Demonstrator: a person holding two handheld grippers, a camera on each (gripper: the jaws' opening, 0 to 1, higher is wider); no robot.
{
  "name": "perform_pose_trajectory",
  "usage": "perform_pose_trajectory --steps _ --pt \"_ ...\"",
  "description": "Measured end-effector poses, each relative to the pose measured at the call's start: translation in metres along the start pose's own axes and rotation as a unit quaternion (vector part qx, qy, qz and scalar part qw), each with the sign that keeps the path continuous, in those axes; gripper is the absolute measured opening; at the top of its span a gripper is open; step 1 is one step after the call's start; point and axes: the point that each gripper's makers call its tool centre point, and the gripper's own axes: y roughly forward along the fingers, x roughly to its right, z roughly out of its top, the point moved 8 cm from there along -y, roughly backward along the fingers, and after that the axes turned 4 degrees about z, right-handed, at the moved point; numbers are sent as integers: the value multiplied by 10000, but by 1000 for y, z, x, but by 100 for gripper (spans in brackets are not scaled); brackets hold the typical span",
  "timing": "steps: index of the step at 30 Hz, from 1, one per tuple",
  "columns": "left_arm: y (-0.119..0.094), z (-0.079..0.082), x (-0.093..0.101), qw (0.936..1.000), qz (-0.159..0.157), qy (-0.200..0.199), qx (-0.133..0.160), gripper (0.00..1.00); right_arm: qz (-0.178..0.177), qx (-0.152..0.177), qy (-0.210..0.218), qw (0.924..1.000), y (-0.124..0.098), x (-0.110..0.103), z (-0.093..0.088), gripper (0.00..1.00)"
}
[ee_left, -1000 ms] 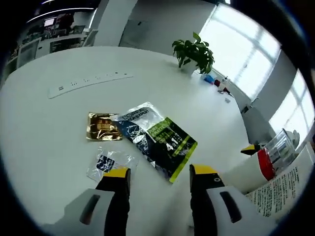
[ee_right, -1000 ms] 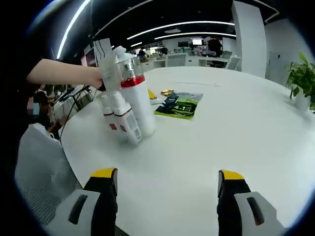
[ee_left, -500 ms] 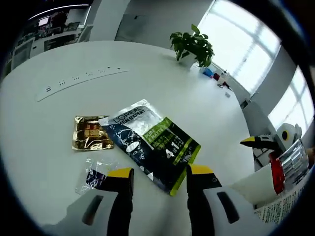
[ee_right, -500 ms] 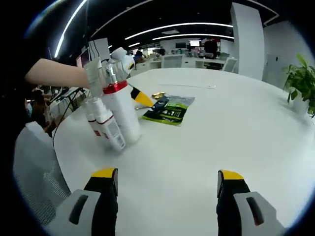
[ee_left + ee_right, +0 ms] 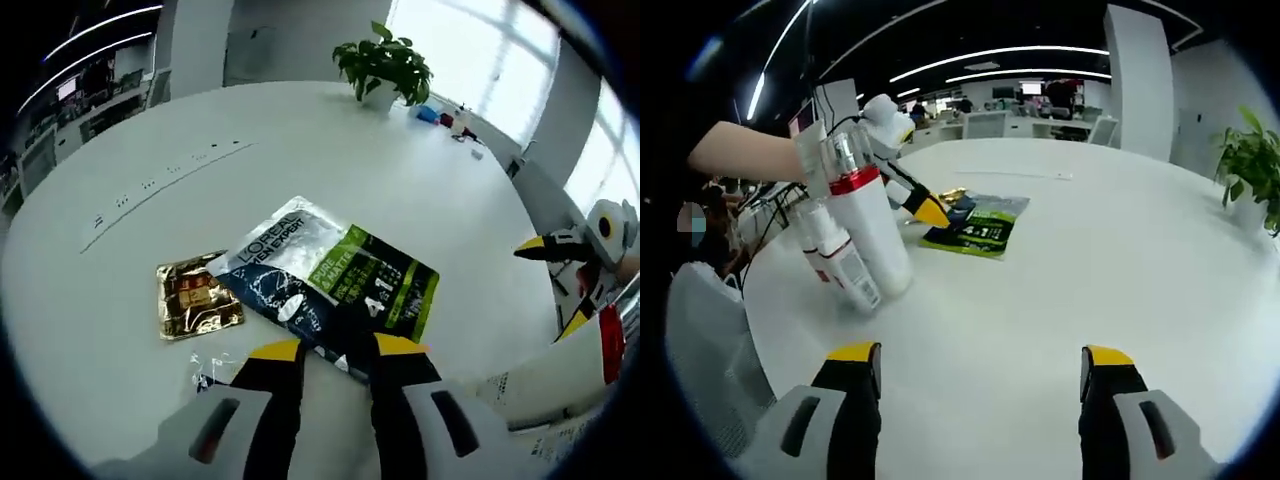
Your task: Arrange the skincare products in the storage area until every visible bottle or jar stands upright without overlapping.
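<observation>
My left gripper (image 5: 335, 350) nearly closed at the sachet (image 5: 325, 280) edge, frame centre; grip unconfirmed. Right gripper (image 5: 980, 370) wide apart, empty. Bottles (image 5: 855, 230) upright mid-left. Sachets still flat; early stage.

A large white round table (image 5: 120, 300) carries everything. In the left gripper view, a dark sachet with green and white print (image 5: 325, 285) lies flat at the centre of the frame, its left corner overlapping a gold foil packet (image 5: 196, 298) at centre left. A small clear packet (image 5: 212, 368) lies at lower left. A long flush strip of sockets (image 5: 165, 182) runs across the upper left, and a potted plant (image 5: 380, 68) stands at the top. In the right gripper view, a white bottle with a red band (image 5: 868, 225) and a white tube (image 5: 840, 262) sit at centre left.
</observation>
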Motion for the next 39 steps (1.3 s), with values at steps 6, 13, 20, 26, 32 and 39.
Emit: perform_pose_trajectory --steps 6,13,20,26,32,39 --pt "0 -2 -12 9995 96 305 2 12 -17 -15 56 10000 0 1 -2 86" --pt "3 0 -16 9997 125 205 35 5 -56 9 78 10000 -1 3 -1 85" --pt "-5 9 -18 9983 -72 -487 300 4 -113 93 102 9998 -6 7 4 85" --pt "-27 29 -19 9938 -271 -834 678 4 -157 211 146 9995 -12 8 9 85" --pt "-50 44 -24 9920 -349 -826 886 4 -150 313 129 9993 -18 5 16 85" --pt "-73 57 -16 9893 -356 -972 1024 4 -154 446 123 9988 -23 3 21 85"
